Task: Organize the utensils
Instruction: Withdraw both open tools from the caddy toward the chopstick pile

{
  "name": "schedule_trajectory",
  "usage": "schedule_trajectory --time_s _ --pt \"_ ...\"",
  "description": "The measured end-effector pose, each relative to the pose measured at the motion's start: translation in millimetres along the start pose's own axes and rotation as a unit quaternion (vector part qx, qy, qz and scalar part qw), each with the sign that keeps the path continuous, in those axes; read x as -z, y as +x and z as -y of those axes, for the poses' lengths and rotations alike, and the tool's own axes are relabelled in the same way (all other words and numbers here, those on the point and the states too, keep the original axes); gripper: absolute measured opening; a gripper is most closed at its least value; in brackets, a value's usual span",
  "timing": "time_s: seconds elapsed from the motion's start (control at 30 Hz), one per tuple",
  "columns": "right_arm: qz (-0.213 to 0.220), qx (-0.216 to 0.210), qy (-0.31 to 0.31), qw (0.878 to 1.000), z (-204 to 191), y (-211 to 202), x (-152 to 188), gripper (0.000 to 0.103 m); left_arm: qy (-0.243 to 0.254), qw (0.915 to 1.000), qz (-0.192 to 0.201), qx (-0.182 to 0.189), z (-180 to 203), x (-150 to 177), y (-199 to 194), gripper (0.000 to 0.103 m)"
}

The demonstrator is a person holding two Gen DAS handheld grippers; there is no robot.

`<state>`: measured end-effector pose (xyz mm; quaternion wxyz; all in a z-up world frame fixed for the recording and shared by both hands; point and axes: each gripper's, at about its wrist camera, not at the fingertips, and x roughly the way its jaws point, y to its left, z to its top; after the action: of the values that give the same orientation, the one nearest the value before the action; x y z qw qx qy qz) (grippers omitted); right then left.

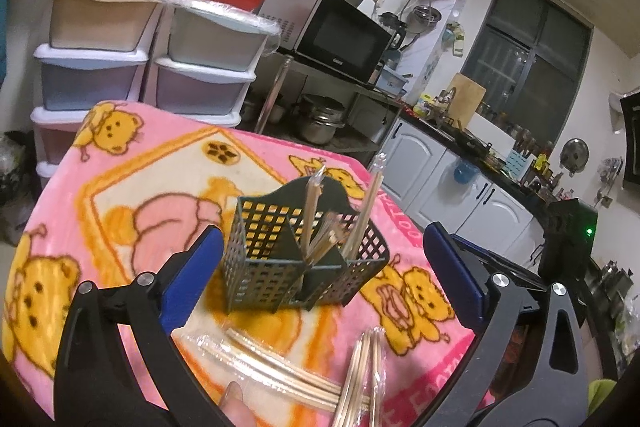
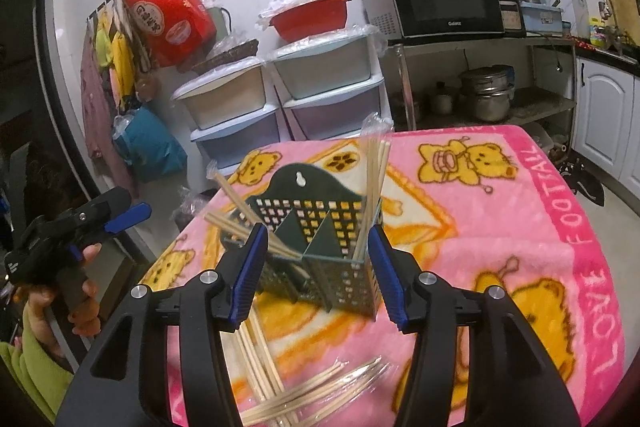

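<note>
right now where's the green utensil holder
The green utensil holder stands upright mid-blanket, centre of both wrist views, ahead of both grippers' open fingers, with loose wrapped chopsticks lying on the blanket just in front of it.

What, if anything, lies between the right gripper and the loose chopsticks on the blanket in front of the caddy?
Nothing visible does. The loose chopsticks lie on the blanket just below the open right gripper, nearer than the caddy. The left gripper is off to the side.
</note>
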<state>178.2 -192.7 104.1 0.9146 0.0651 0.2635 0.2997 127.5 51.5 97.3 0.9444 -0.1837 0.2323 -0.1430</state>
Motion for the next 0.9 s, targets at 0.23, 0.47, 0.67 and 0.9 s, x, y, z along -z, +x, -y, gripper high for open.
schedule_trajectory --time_s 0.23,0.47,0.67,0.9 --pt "-0.010 -0.006 -0.005 1.000 -5.8 1.0 9.8 0.050 -0.015 0.9998 -0.011 -0.007 -9.4 11.2 -0.7 0.092" --pt "-0.022 -0.012 -0.007 1.000 -9.9 2.7 21.3 0.050 -0.024 0.9994 -0.022 -0.014 -17.2 21.3 -2.3 0.092" --pt "-0.033 -0.014 -0.004 0.999 -10.9 6.0 31.2 0.050 -0.034 0.9986 -0.034 -0.024 -26.5 31.2 -3.0 0.092" --pt "-0.049 -0.015 0.000 0.999 -10.9 11.8 43.0 0.050 -0.043 0.9972 -0.050 -0.034 -39.6 43.0 0.9 0.092"
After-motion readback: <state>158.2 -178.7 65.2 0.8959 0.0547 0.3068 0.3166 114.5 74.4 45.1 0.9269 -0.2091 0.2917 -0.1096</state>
